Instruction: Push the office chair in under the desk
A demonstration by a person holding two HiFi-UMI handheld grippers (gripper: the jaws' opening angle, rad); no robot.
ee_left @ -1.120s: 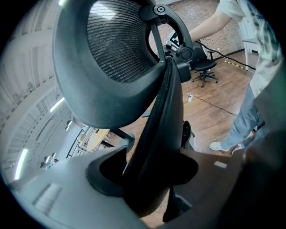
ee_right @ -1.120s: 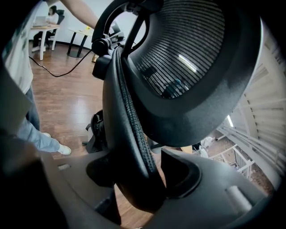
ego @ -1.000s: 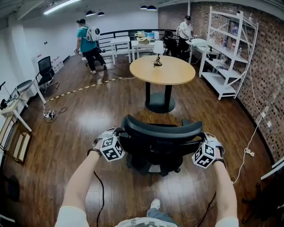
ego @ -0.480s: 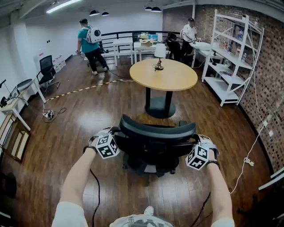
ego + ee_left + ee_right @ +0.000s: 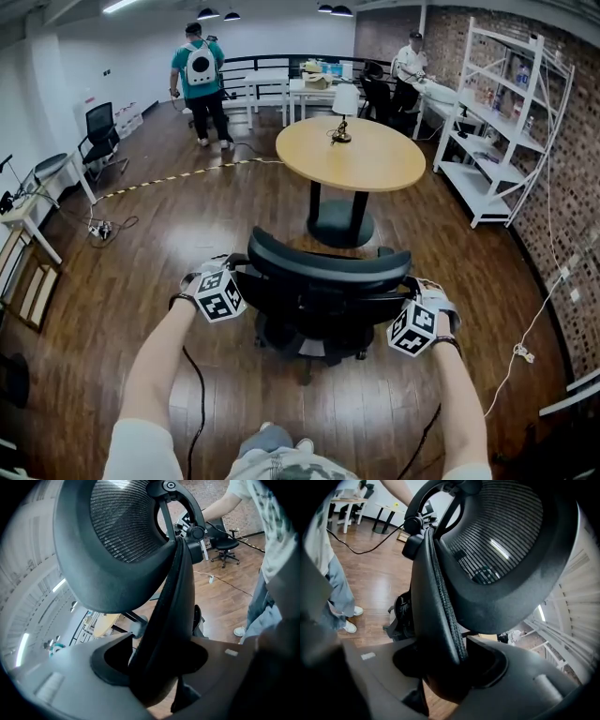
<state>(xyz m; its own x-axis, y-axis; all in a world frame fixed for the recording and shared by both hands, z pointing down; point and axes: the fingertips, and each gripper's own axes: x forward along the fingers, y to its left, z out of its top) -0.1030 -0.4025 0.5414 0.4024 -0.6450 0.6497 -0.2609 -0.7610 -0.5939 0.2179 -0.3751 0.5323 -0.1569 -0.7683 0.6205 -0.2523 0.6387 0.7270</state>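
Note:
A black mesh-back office chair (image 5: 328, 269) stands on the wood floor just short of the round wooden desk (image 5: 352, 155), which carries a small lamp (image 5: 340, 117). My left gripper (image 5: 242, 279) is shut on the left edge of the backrest, which fills its jaws in the left gripper view (image 5: 161, 665). On the right side of the backrest, my right gripper (image 5: 407, 296) has its jaws closing. In the right gripper view (image 5: 445, 665) the padded backrest edge (image 5: 436, 597) sits pressed between them. The chair's seat and base are mostly hidden behind the backrest.
White metal shelving (image 5: 511, 122) lines the brick wall at right. A cable (image 5: 525, 347) trails over the floor there. At left are another black chair (image 5: 98, 141) and small tables. Two people (image 5: 199, 75) (image 5: 411, 61) stand by white tables at the back.
The chair and both grippers have moved forward, closer to the round desk. The person in the teal shirt at the back has shifted right.

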